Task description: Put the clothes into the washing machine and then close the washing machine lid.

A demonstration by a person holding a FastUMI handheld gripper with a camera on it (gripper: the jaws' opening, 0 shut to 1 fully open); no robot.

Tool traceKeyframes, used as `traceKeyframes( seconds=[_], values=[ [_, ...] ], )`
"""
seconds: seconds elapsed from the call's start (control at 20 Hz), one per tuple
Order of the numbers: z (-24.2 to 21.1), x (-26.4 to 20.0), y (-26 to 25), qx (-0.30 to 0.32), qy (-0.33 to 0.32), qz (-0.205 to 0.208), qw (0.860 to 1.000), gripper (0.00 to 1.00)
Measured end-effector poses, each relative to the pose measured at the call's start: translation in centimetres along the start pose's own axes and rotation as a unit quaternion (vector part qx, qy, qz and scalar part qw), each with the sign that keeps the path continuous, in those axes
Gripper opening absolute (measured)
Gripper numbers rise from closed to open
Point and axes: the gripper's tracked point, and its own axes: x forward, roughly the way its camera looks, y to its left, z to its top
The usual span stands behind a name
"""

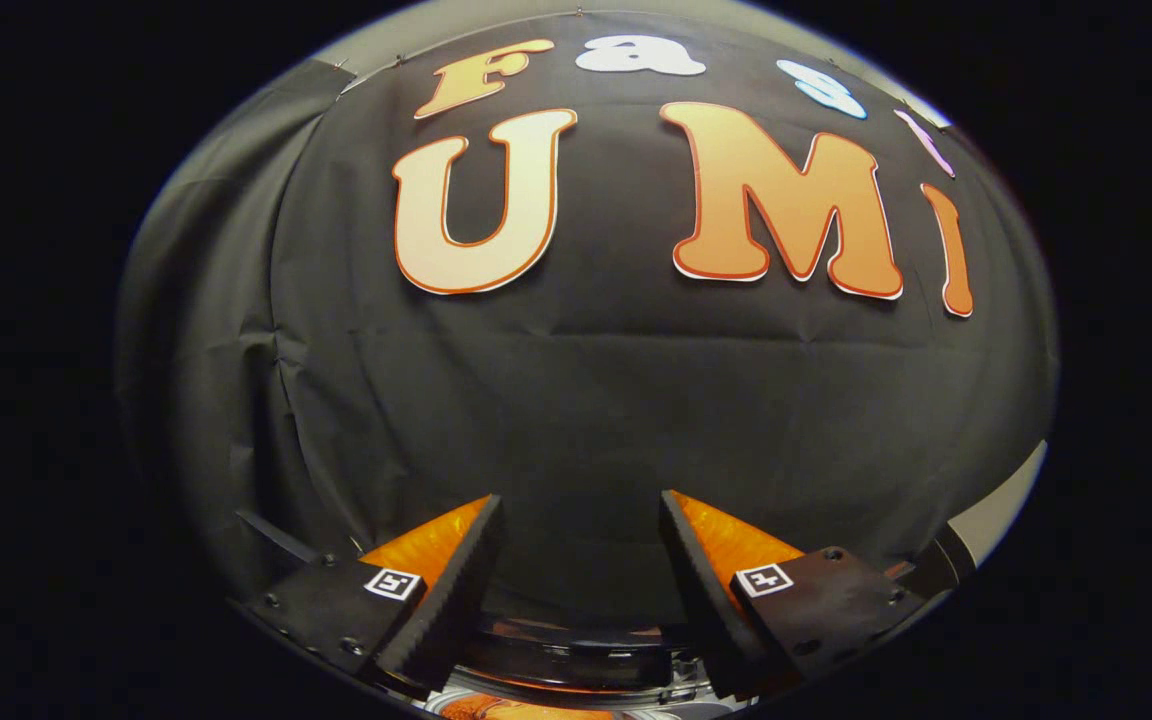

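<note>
— What is the tool point(581, 505) doing?

— Its two fingers point(456, 570) are standing well apart, gripping nothing; bare black cloth is showing through the gap between them.

— Is any writing showing on it?

— Each finger base is carrying a small square black-and-white marker point(393, 584); it is a coded pattern, with no words I can read.

— And the washing machine?

— Just below and between the fingers, a dark curved rim point(576, 655) with a shiny edge is peeking in, with something orange point(496, 708) under it. That is probably the machine's opening, but I cannot tell whether its lid is up or down, or whether the orange is clothing.

— Beyond the fingers?

— The booth's black cloth wall point(586, 400) is hanging there, creased, with a pale strip point(1011, 505) showing past its right side.
</note>
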Motion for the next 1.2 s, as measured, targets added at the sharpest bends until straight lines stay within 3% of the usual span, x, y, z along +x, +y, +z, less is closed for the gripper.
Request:
traceKeyframes(
  seconds=[0.7, 1.2],
  values=[
    [-1.0, -5.0, 1.0, -0.004, -0.022, 0.003, 1.000, 0.99],
    [-7.7, -13.4, 2.1, -0.004, -0.029, -0.008, 1.000, 0.98]
  ],
)
